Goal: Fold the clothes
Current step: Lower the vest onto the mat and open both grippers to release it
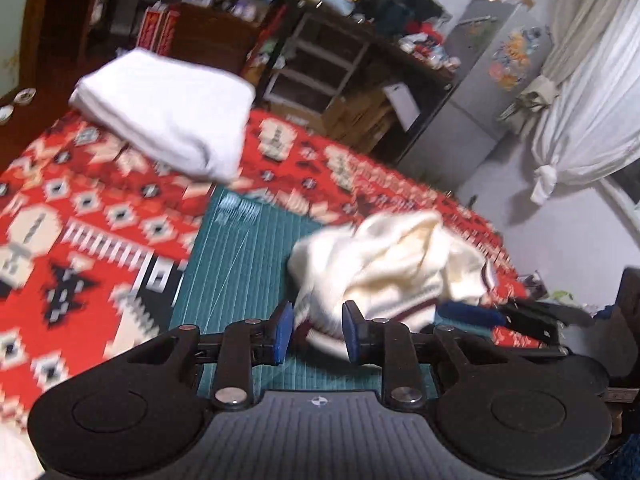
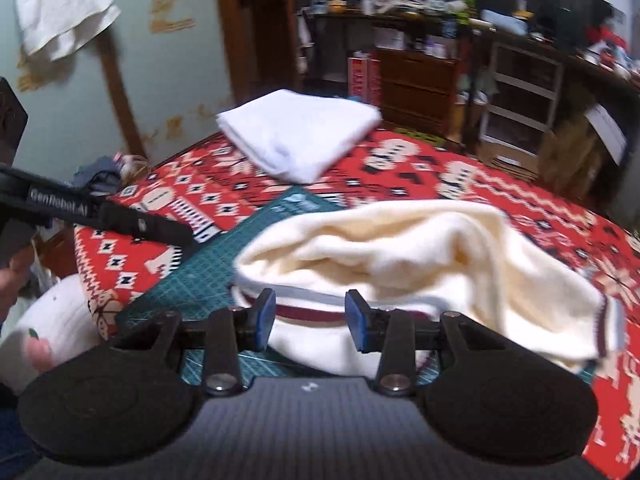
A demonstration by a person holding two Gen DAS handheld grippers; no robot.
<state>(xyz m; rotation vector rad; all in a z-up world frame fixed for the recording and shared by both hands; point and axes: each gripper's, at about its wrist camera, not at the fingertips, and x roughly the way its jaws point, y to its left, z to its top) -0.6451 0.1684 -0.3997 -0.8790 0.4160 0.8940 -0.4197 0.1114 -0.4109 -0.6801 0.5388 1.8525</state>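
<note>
Both my jaws gape, left gripper (image 1: 316,330) and right gripper (image 2: 311,320) empty over the crumpled cream knit sweater (image 2: 404,264) on the green cutting mat (image 1: 240,276), 12 o'clock; soft, light, floppy, I'd pinch the maroon-striped ribbed hem (image 2: 304,312).

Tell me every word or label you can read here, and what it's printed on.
"GenRobot.AI": white letters on the left gripper's black body, slightly blurred, seen from the right wrist.
Red cartons by the cabinet: print too blurred to read.
Green mat: grid markings too small to read.
</note>
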